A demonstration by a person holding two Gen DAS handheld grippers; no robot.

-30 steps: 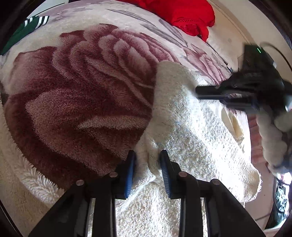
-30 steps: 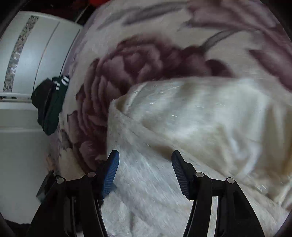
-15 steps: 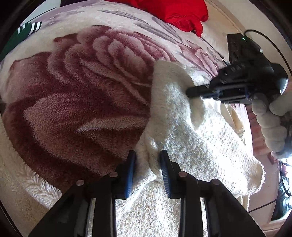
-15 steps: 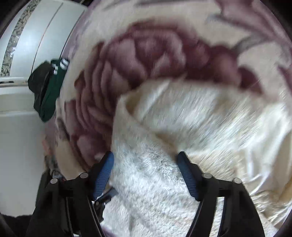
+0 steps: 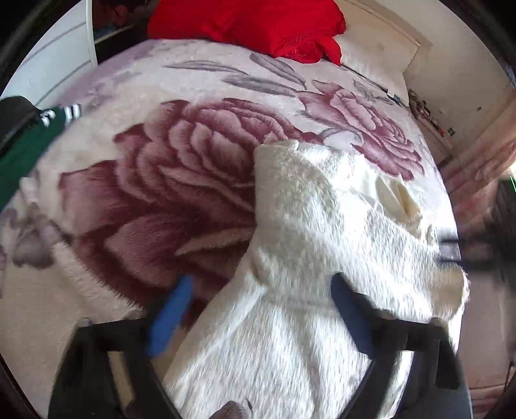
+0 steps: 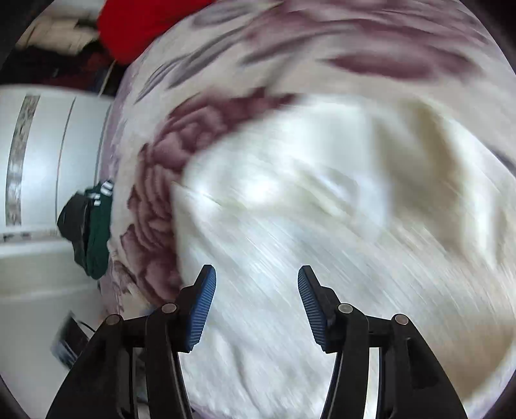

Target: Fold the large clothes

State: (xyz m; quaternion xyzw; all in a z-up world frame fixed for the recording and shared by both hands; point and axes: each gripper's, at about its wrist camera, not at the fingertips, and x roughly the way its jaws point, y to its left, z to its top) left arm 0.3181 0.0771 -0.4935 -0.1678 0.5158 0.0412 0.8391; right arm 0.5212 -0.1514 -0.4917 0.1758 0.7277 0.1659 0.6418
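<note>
Left gripper [image 5: 261,309]: jaws spread wide, just been opening, nothing pinched; the fleece [image 5: 322,258] is seen between and beneath them. Right gripper [image 6: 256,295]: jaws apart, also just been opening, nothing clamped, fleece below, view blurred. Fleece is laid on the blanket [image 5: 167,199], right of the big rose, its left edge folded. Bare blanket is left on the left, up to the green garment [image 5: 22,151]; red cloth [image 5: 251,22] at far edge.
</note>
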